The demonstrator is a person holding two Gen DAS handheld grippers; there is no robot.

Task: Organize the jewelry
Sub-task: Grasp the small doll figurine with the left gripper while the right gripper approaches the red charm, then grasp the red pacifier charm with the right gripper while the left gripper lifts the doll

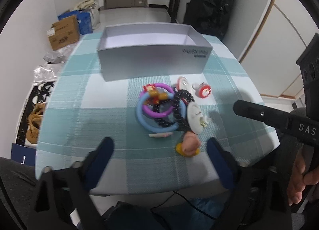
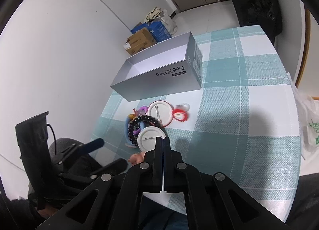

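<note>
Teal-checked cloth covers a small table (image 2: 249,82) where a heap of jewelry (image 1: 167,110), bangles, black beads and round badges, lies just before an empty grey box (image 2: 159,74). Left gripper (image 1: 159,146) hovers over the near edge, jaws spread, nothing between them. Right gripper (image 2: 162,140) is fully closed, holding nothing.
</note>
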